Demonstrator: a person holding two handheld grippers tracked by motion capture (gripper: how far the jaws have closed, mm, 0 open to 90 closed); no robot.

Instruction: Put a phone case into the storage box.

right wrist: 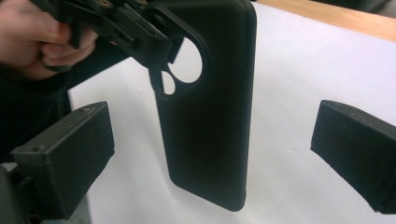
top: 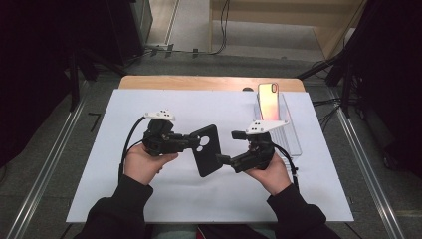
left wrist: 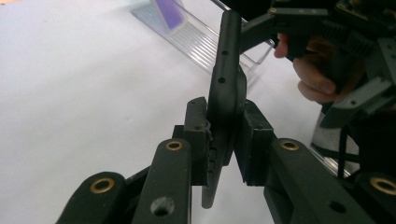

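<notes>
Clamping the black phone case (top: 207, 150) by its edge, the left gripper (top: 186, 141) is holding it between the right gripper's (top: 228, 147) wide-apart jaws, untouched.

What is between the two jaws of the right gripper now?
In the right gripper view, the black phone case stands between the open jaws of the right gripper, touching neither pad. The left gripper clamps the case at its camera cutout.

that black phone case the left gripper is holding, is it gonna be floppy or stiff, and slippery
The black phone case looks thin and hollow, so probably light and somewhat bendy. Held by one edge in the left gripper, it shows no sag, so likely semi-stiff. Its matte surface suggests decent grip rather than slipperiness.
</notes>
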